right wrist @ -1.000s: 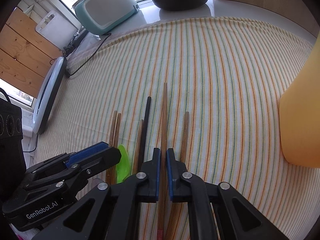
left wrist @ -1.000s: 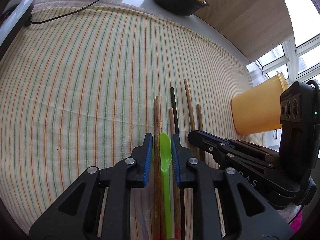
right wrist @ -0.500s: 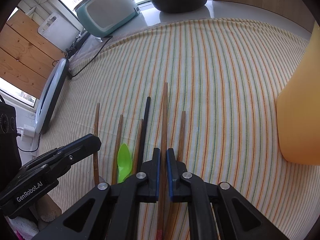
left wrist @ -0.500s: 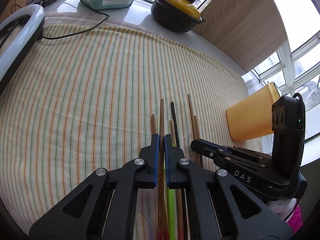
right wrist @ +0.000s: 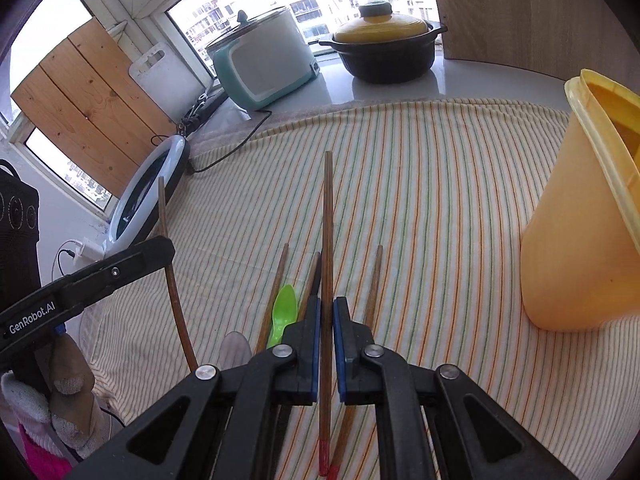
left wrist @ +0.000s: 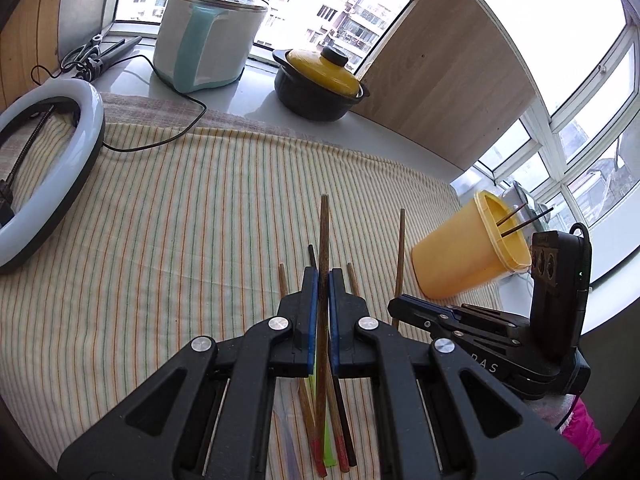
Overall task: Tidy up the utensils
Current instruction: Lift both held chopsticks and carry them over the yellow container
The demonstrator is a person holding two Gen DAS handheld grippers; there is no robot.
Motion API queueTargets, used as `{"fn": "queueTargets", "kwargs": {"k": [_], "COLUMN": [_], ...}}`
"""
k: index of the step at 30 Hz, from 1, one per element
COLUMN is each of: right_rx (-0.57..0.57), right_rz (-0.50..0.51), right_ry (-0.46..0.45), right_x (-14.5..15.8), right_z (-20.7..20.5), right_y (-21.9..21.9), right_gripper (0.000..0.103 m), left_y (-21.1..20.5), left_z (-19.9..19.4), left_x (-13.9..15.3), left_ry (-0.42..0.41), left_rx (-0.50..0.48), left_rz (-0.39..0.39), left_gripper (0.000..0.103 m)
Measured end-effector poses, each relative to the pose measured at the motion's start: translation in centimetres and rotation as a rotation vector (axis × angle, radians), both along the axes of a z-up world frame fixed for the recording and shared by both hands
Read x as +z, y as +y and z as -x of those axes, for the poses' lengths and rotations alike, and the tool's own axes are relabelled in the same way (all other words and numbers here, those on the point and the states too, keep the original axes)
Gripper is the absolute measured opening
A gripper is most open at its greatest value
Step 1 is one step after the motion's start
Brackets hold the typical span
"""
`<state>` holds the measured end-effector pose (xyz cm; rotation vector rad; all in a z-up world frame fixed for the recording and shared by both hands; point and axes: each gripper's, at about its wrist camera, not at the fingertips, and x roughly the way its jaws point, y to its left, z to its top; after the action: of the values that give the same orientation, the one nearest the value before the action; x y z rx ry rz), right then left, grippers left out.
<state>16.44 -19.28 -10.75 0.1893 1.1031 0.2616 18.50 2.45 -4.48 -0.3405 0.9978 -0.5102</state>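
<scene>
My left gripper (left wrist: 323,280) is shut on a brown wooden chopstick (left wrist: 324,236) and holds it off the striped cloth (left wrist: 180,220). My right gripper (right wrist: 327,308) is shut on another wooden chopstick (right wrist: 328,216), also lifted. Each gripper shows in the other's view: the right gripper (left wrist: 400,305) beside the left, the left gripper (right wrist: 162,246) with its chopstick (right wrist: 163,208). Below them lie loose chopsticks (right wrist: 276,280), a green spoon (right wrist: 285,312) and a clear spoon (right wrist: 234,350). A yellow cup (left wrist: 452,260) stands to the right with two sticks (left wrist: 520,220) in it.
At the back stand a white and teal rice cooker (left wrist: 204,40), a black pot with a yellow lid (left wrist: 320,84) and a wooden board (left wrist: 440,80). A ring light (left wrist: 48,160) and its cable (left wrist: 160,140) lie on the left. A gloved hand (right wrist: 68,392) holds the left gripper.
The left jaws have closed on a chopstick. Both grippers have risen and tilted up, lifting their chopsticks off the cloth; the green spoon stays on the cloth.
</scene>
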Motion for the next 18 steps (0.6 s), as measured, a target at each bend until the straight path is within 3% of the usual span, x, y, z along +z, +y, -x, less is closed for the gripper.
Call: {"fn": "queueTargets", "kwargs": {"k": [18], "right_rx": [0.037], "right_rz": [0.081], "right_ry": [-0.271], "right_x": [7.5], "right_z": [3.5], "right_y": [-0.7], "right_gripper": [0.004], "left_y": [-1.5], "left_z": [1.1], "left_x": [6.3], "left_ry": [-0.146], "left_rx": [-0.02], "left_rz": [0.001], "left_gripper": [0.003]}}
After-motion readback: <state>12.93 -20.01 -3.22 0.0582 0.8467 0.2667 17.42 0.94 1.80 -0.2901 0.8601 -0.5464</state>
